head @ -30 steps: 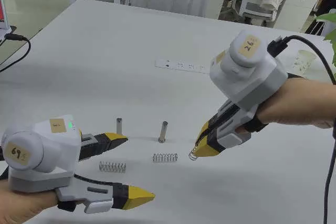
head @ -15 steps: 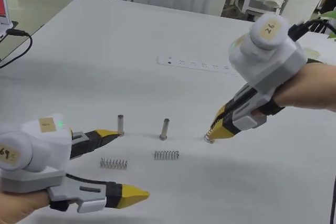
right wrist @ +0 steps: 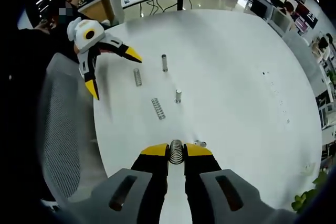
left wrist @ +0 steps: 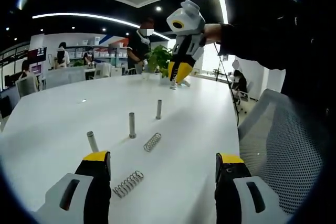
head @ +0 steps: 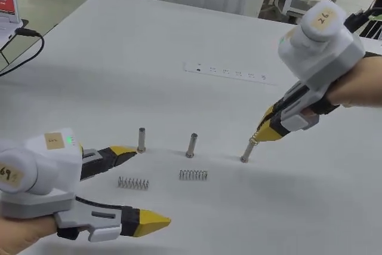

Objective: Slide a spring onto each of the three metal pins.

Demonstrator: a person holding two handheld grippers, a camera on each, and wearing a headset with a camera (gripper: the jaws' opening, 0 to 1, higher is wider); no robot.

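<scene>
The right hand-held gripper [head: 261, 138] is up off the table [head: 119, 58] now, no longer down at the surface as a second ago. It sits at the top of the right pin [head: 245, 152], jaws pinched tight on a spring [right wrist: 176, 152] just beside the pin's tip. The left hand-held gripper [head: 150, 187] hangs wide open and empty near the left pin [head: 141, 140]. Two loose springs [head: 193, 175] lie in front of the pins.

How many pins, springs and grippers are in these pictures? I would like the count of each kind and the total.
Pins: 3
Springs: 3, one of them held in the right gripper
Grippers: 2, the right gripper and the left gripper
Total: 8
</scene>
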